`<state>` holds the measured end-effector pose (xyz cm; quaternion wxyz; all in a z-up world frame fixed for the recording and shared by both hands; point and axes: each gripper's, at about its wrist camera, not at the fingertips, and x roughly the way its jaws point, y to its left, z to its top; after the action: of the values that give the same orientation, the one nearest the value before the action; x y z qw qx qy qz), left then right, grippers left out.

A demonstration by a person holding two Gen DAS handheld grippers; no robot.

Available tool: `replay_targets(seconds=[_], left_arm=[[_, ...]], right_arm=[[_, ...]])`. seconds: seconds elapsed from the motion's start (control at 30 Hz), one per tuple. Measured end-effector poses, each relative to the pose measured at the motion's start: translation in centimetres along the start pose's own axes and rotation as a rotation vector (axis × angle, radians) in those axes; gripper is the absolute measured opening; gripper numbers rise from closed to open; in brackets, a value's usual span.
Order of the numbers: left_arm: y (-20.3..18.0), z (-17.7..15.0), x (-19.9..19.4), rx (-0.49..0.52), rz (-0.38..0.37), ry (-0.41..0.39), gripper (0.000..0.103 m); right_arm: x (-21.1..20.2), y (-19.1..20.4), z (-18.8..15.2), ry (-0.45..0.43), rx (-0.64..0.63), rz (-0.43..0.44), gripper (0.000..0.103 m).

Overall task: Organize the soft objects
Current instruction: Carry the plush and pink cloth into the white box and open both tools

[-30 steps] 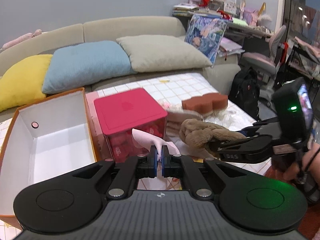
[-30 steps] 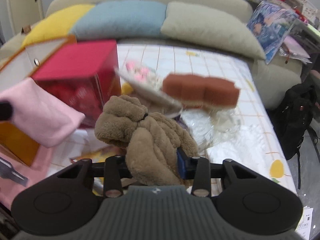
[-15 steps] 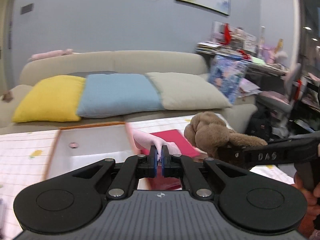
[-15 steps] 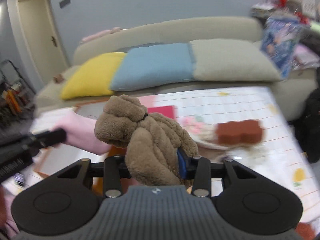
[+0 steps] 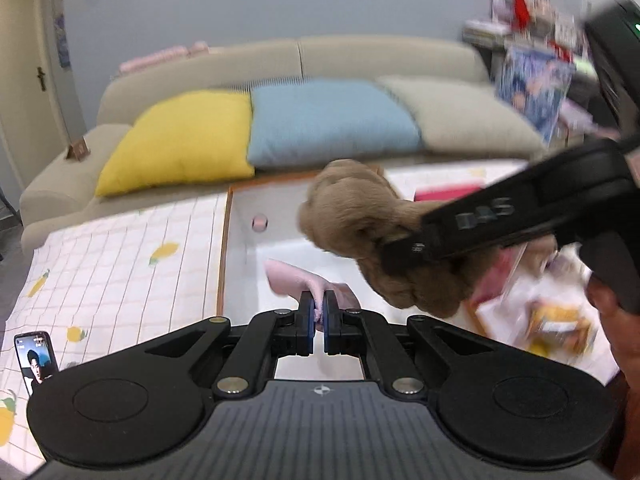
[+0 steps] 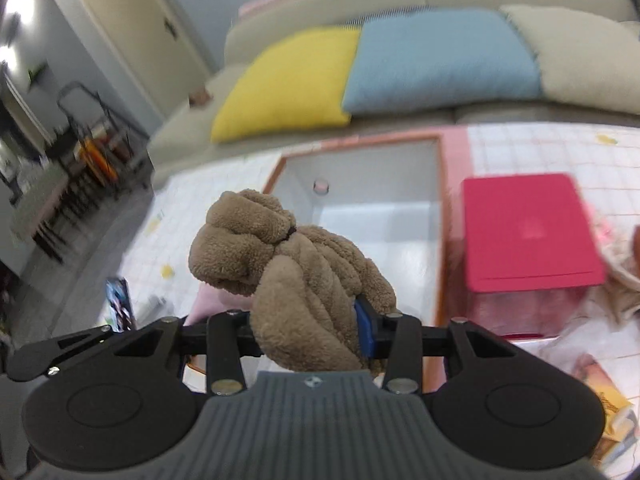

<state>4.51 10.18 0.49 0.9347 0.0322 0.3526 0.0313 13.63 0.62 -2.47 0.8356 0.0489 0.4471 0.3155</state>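
1. Left wrist view: the left tool is pinched nearly closed on a thin pink cloth, which hangs over the white inside of the open orange-edged box on the bench.
2. In the same view, the right tool comes in from the right carrying a brown plush bundle above the box's right side. A person's hand shows behind it. This side is blurred, so the clutter at the far right stays unclear.
3. Right wrist view: the right tool has its jaws part-spread and clamped on the brown plush bundle, held up in front of the camera with the box beyond it. A red-lidded container stands just right of the box.
4. The step in hand looks like carrying both soft things to the box. Next, each tool probably needs lowering into the box before letting go, keeping clear of the other.
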Motion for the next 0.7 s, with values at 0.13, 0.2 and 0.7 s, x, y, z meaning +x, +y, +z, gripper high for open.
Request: replay_targets(seconds=[0.13, 0.2, 0.7], left_arm=[[0.7, -0.7, 1.4, 0.035, 0.002, 0.076, 0.004], [0.6, -1.0, 2.3, 0.060, 0.003, 0.110, 0.004], [1.7, -2.2, 5.8, 0.075, -0.007, 0.239, 0.011]], right_arm=[[4.6, 0.9, 0.2, 0.109, 0.003, -0.034, 0.041], [6.5, 0.6, -0.1, 0.163, 0.005, -0.065, 0.042], [11.4, -1.0, -1.1, 0.349, 0.024, -0.097, 0.049]])
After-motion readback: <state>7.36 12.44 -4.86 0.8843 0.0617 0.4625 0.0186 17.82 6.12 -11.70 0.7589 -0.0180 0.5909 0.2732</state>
